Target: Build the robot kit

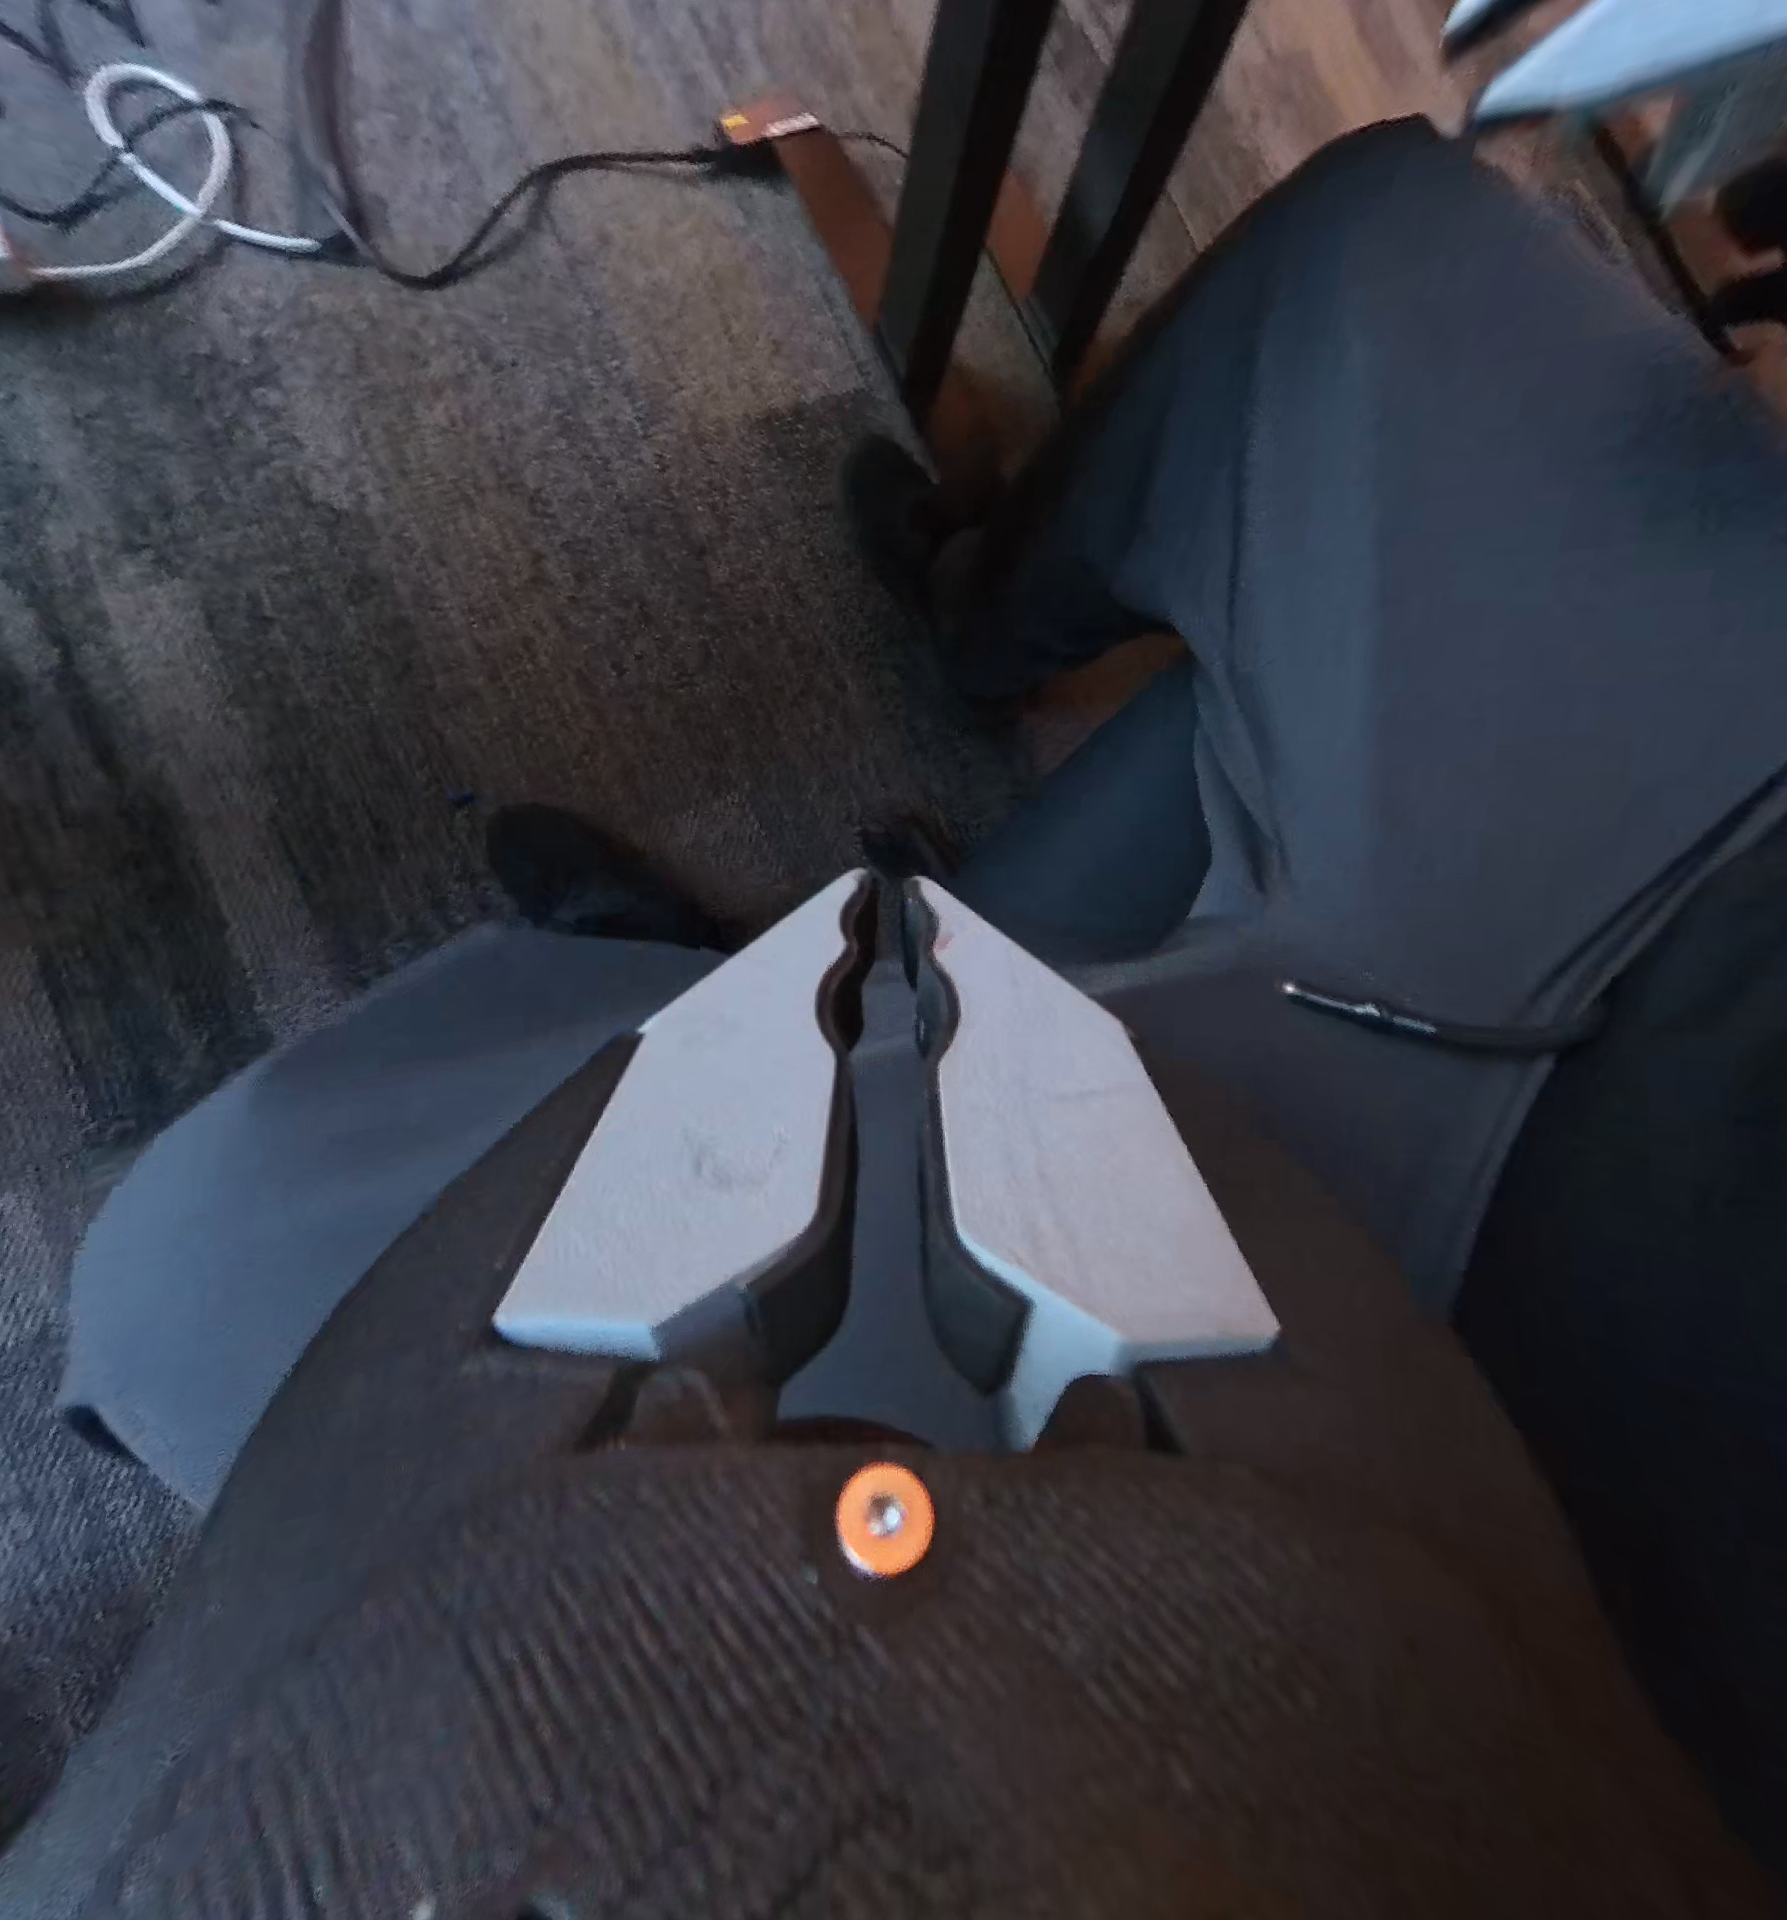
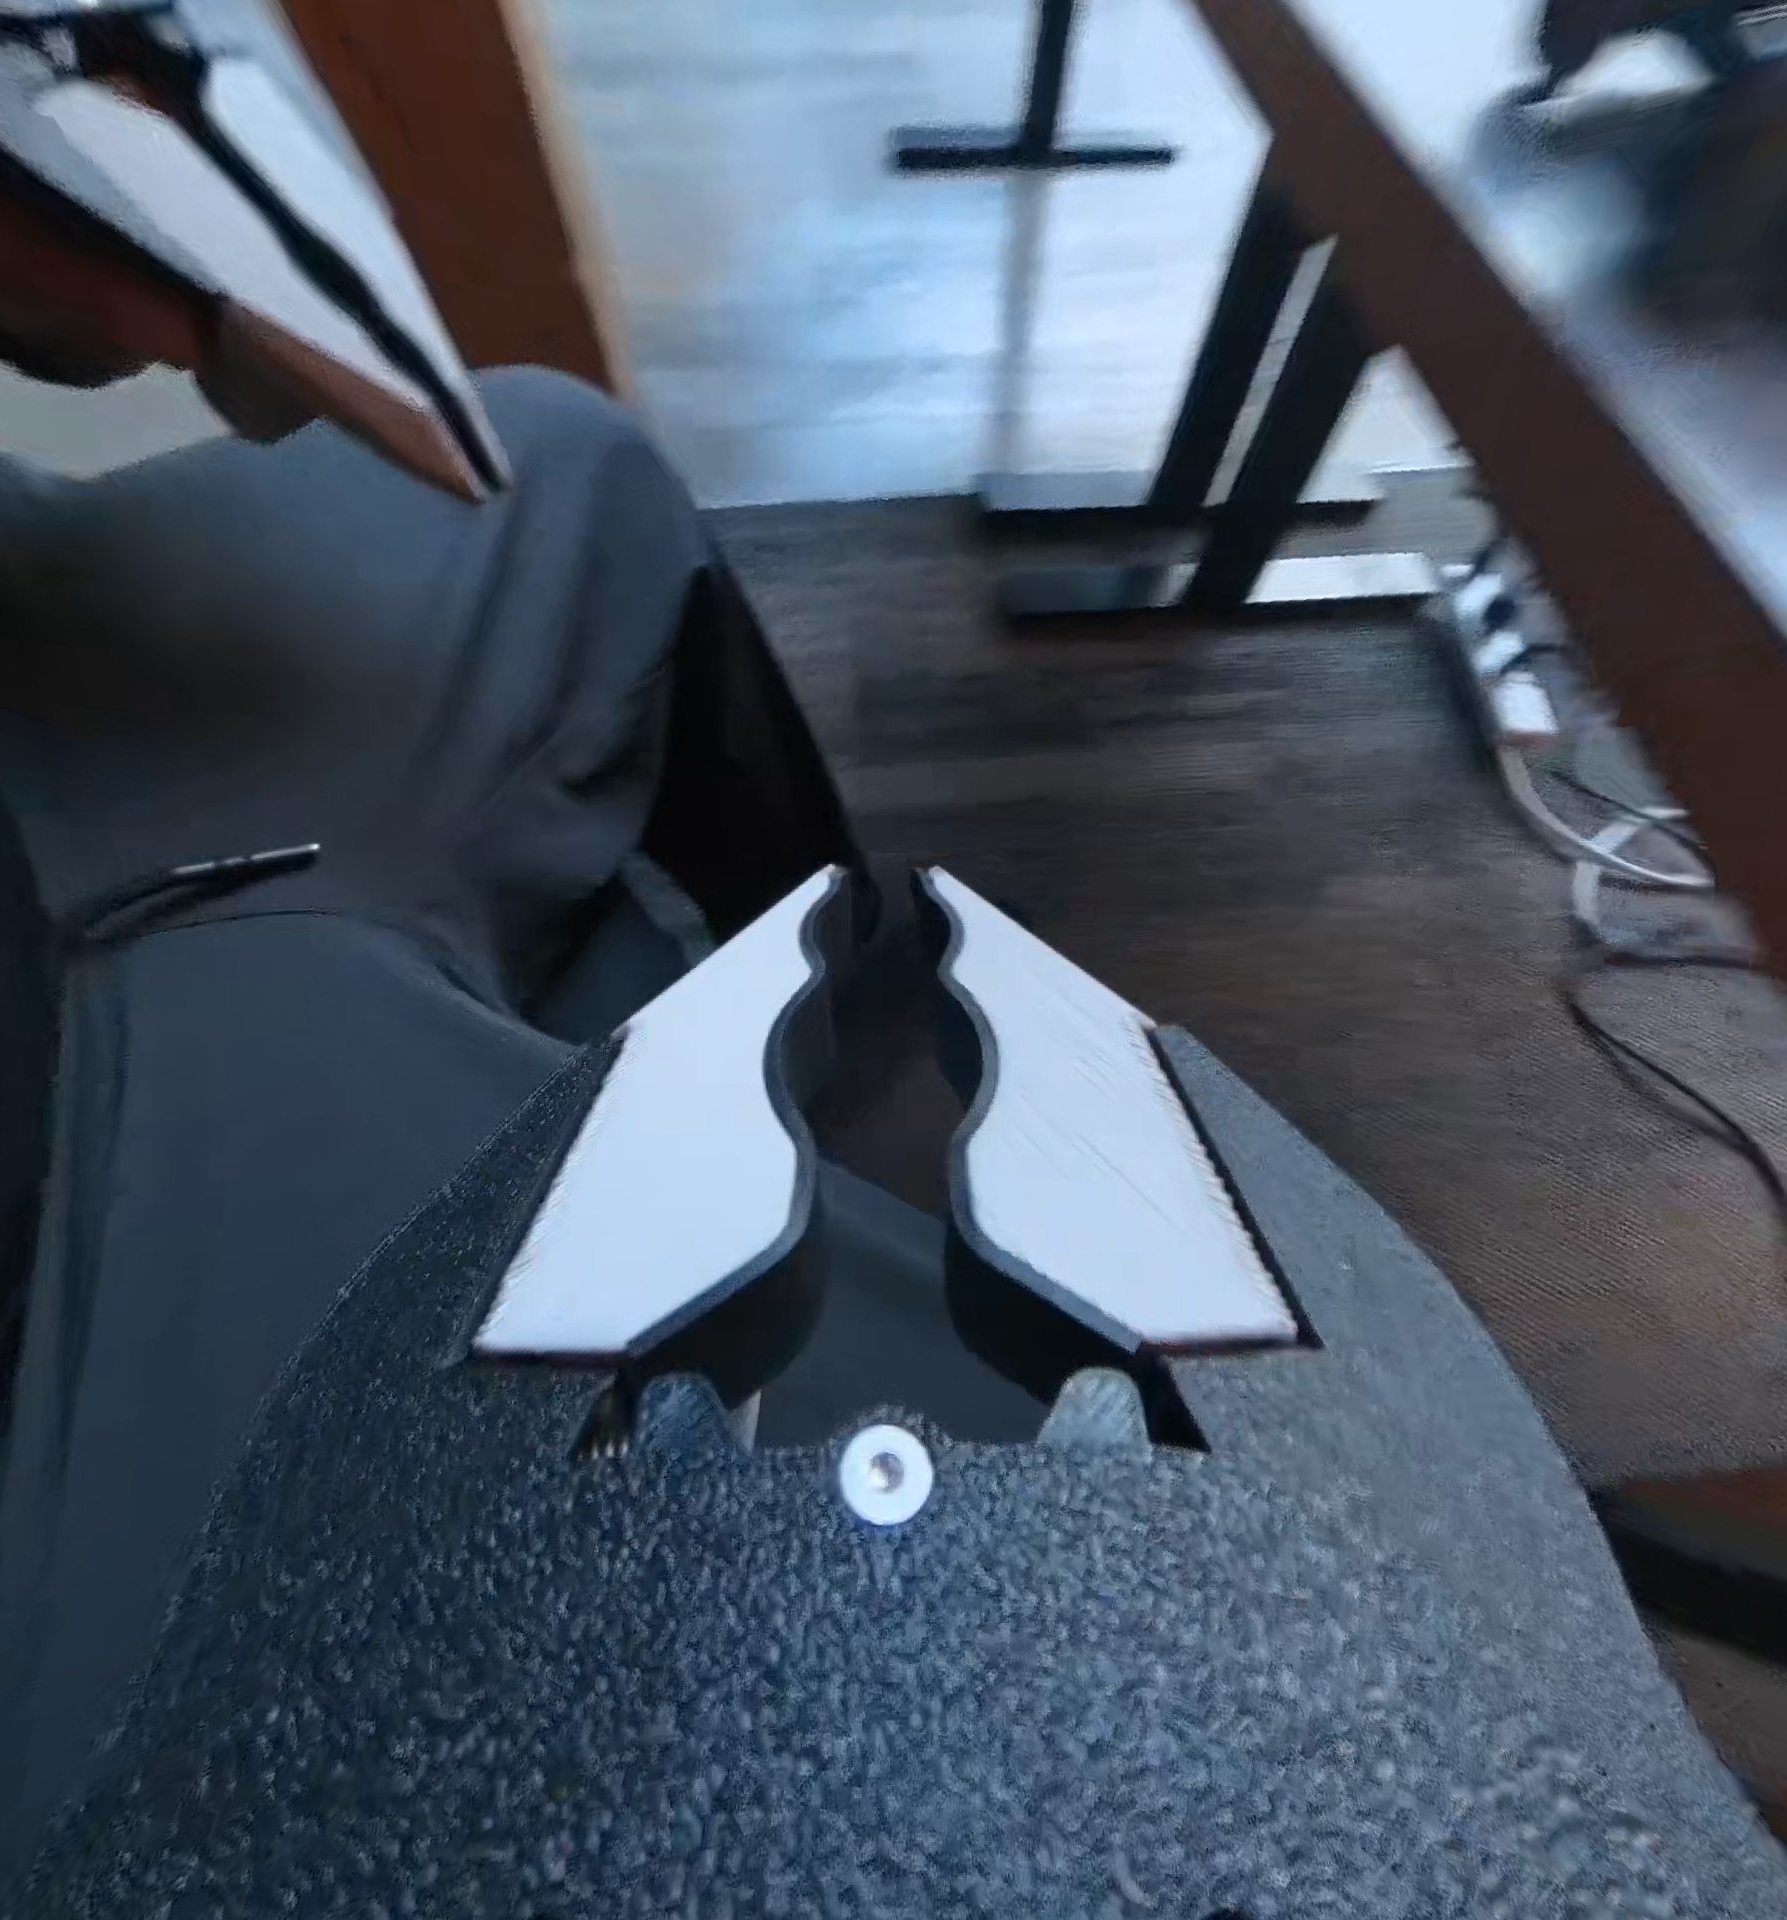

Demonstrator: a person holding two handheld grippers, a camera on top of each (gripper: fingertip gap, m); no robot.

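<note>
I have both tools low, over the seated person's lap, pointing out at the floor. My left tool (image 1: 891,883) has its fingers drawn almost together at the tips, only a thin slit between them, and nothing in that slit that I can make out. My right tool (image 2: 876,878) stands a little wider, a narrow gap at the tips, and it holds nothing either.

Nearest the left tool is the person's leg in dark trousers (image 1: 1440,540), which runs from the near right away toward the far middle; the tips hang just above the knee area, apart from the cloth as far as I can tell. Left of it lies open grey carpet (image 1: 369,540), with a black cable (image 1: 515,208) and a white cable (image 1: 156,156) far off at the far left. A black counter leg (image 1: 956,208) stands far ahead, just beside the trousers.

From the right view the trousers (image 2: 349,644) fill the left half, so the leg lies between my two tools. Ahead and to the right is bare dark floor (image 2: 1180,831). A brown counter edge (image 2: 1554,499) slants across the right side overhead, and another (image 2: 245,343) crosses the far left. Loose cables (image 2: 1616,862) lie at the right under that edge. Both views are blurred.
</note>
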